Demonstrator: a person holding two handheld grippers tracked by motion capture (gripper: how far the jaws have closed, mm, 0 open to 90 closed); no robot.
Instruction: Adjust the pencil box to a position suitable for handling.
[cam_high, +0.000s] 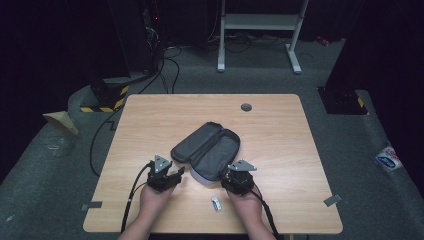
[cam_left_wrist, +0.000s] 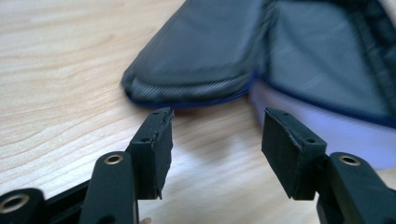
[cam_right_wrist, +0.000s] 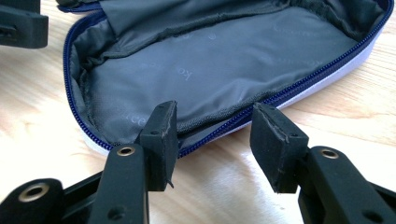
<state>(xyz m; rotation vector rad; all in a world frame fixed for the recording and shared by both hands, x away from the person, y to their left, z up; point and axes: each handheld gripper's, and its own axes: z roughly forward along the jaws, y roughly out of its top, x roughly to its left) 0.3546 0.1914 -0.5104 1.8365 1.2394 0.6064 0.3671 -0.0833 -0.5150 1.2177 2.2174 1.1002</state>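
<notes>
A grey zip case lies open in the middle of the wooden table, its two halves spread flat, with a blue zipper and a white outer side. My left gripper stands open at the case's near left end; in the left gripper view its jaws are apart just short of the closed grey half. My right gripper is open at the near right rim. In the right gripper view the zipper edge runs just beyond the tips, over the grey lining, and nothing is pinched.
A small white object lies on the table between the person's hands, near the front edge. A round cable hole sits at the table's back. A white frame stand and cables are on the floor behind.
</notes>
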